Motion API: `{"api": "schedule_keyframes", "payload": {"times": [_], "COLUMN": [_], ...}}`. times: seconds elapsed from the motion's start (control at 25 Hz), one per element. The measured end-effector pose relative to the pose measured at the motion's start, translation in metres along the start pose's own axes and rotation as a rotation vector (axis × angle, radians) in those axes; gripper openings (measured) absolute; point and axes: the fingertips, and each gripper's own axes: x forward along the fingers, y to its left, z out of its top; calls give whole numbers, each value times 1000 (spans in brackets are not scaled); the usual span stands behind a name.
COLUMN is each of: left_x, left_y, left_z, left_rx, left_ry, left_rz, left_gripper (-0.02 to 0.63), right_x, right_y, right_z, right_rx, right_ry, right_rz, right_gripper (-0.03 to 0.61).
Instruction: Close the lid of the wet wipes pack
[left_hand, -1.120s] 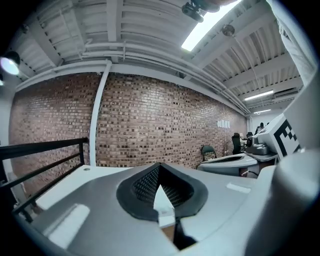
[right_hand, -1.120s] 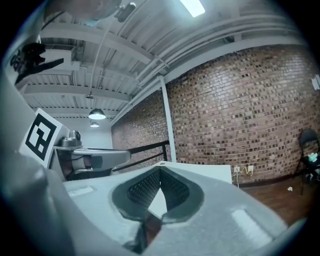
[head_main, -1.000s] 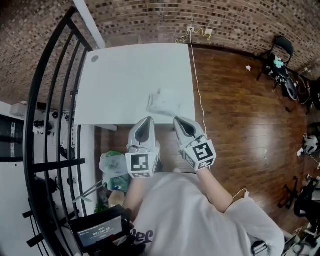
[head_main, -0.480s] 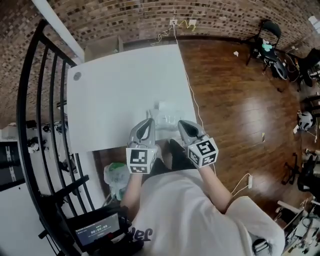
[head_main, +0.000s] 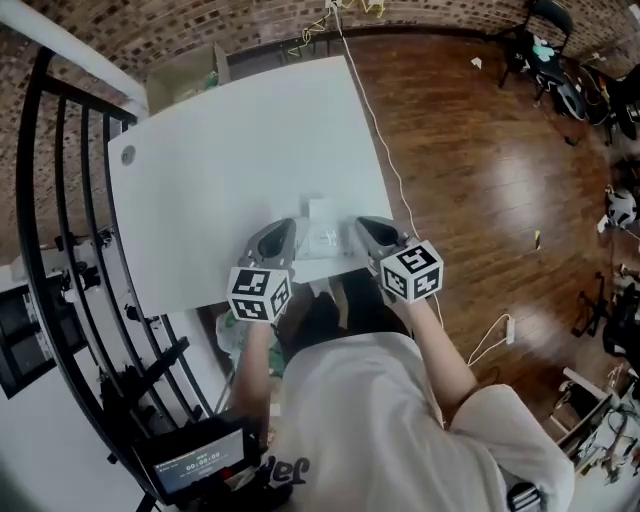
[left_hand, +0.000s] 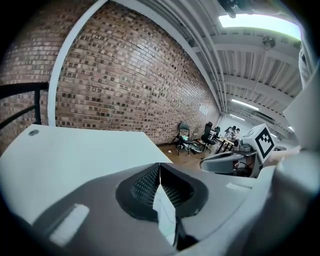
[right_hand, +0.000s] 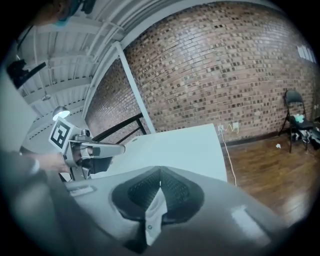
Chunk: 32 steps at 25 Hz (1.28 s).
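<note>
Near the front edge of the white rectangular table (head_main: 230, 150), the pale, soft wet wipes pack (head_main: 325, 234) lies flat; it is too small in the head view to tell how its lid sits. Just left of the pack is the grey left gripper (head_main: 282, 227), its jaws pressed together with nothing between them. Just right of the pack is the matching right gripper (head_main: 366, 226), its jaws likewise closed and empty. Neither gripper clearly touches the pack. Behind the pack the bare tabletop runs toward a red brick wall (head_main: 230, 20). Right of the pack lies a brown wooden floor (head_main: 470, 170) crossed by a thin white cable (head_main: 375, 130), and left of it stands a black metal railing (head_main: 60, 200).
</note>
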Motion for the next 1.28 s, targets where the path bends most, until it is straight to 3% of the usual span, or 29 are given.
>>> {"api": "schedule_keyframes", "payload": {"times": [0.12, 0.16, 0.2, 0.28, 0.64, 0.88, 1.08, 1.28], "left_x": [24, 32, 39, 52, 88, 88, 75, 50], "left_y": [12, 15, 18, 21, 20, 10, -3, -22], "left_z": [-15, -20, -26, -36, -67, -64, -50, -39], "left_rx": [-23, -37, -54, -94, -177, -174, -141, -77], "left_ry": [77, 102, 127, 170, 385, 373, 316, 274], "left_rz": [-38, -52, -67, -98, -184, -247, -286, -338], "left_gripper": [108, 137, 166, 219, 222, 204, 195, 160], "right_x": [20, 27, 33, 45, 78, 83, 68, 44], "right_y": [-19, -22, -26, -33, -43, -32, -21, 11], "right_z": [-5, -8, -12, -16, -34, -29, -15, -10], "right_rx": [32, 50, 72, 112, 328, 319, 226, 109], "right_ry": [29, 43, 57, 78, 181, 179, 149, 138], "right_rz": [17, 30, 42, 55, 200, 230, 249, 323], "right_gripper": [-12, 27, 107, 132, 132, 129, 129, 129]}}
